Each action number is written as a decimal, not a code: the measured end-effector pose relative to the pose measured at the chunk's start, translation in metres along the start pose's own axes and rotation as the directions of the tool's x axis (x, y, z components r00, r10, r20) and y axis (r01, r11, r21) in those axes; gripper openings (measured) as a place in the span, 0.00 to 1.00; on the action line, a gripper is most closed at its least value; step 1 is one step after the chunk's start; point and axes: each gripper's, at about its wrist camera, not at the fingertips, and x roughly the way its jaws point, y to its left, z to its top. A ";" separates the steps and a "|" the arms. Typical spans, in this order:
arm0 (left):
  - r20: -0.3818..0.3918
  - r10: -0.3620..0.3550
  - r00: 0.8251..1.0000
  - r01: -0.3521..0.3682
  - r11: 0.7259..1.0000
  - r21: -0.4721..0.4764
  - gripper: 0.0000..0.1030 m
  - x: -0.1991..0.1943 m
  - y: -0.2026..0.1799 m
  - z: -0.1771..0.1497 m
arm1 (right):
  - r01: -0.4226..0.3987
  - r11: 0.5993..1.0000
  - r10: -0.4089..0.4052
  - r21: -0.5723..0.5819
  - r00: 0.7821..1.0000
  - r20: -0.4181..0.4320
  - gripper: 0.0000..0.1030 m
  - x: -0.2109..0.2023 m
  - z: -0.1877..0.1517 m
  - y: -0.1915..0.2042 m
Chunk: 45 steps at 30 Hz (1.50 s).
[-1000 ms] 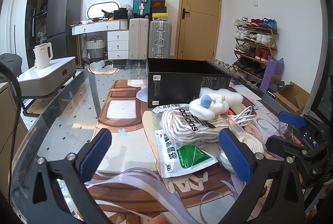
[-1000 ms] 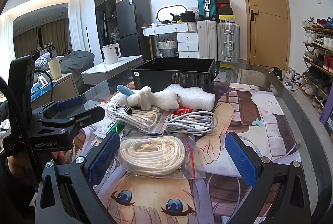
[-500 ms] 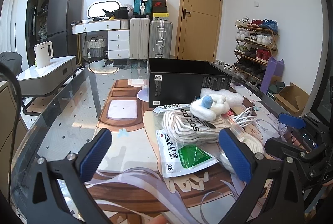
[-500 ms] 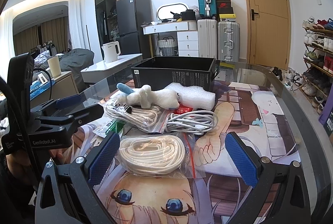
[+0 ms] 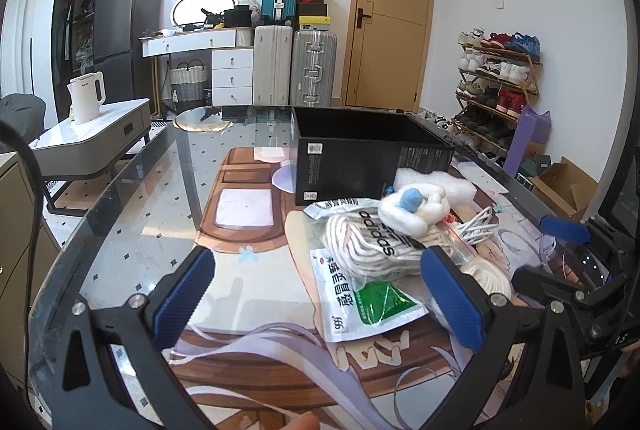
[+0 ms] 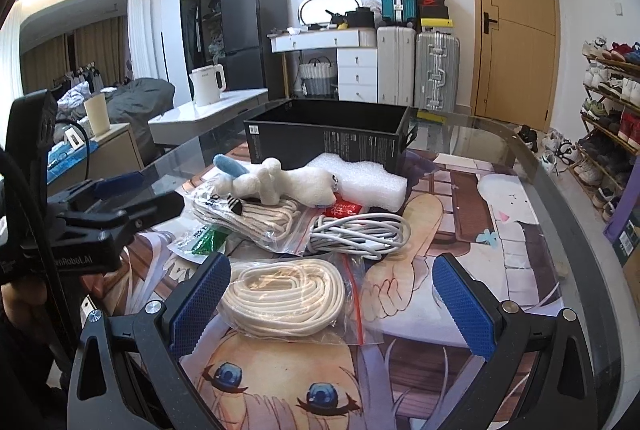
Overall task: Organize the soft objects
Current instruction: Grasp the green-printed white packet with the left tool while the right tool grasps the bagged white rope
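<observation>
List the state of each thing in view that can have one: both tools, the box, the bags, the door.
left tool: open, holding nothing
right tool: open, holding nothing
black box: open-topped, upright; inside hidden
rope bag: lying flat between the right tool's fingers, untouched
plush toy: lying on the adidas bag
white cable: coiled
door: closed
</observation>
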 end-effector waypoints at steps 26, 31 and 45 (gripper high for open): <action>-0.169 -0.058 0.984 0.070 0.996 0.064 1.00 0.016 -0.001 0.007 | -0.043 0.996 0.022 -0.078 0.966 -0.256 1.00 0.053 -0.003 0.028; -0.218 -0.042 0.975 0.062 0.995 0.084 1.00 0.025 -0.003 0.005 | -0.042 0.997 0.024 -0.063 0.962 -0.271 1.00 0.059 -0.003 0.026; -0.306 -0.061 0.950 0.082 0.995 0.056 1.00 0.051 -0.007 0.003 | -0.064 0.996 0.049 -0.055 0.968 -0.244 0.81 0.054 -0.008 0.017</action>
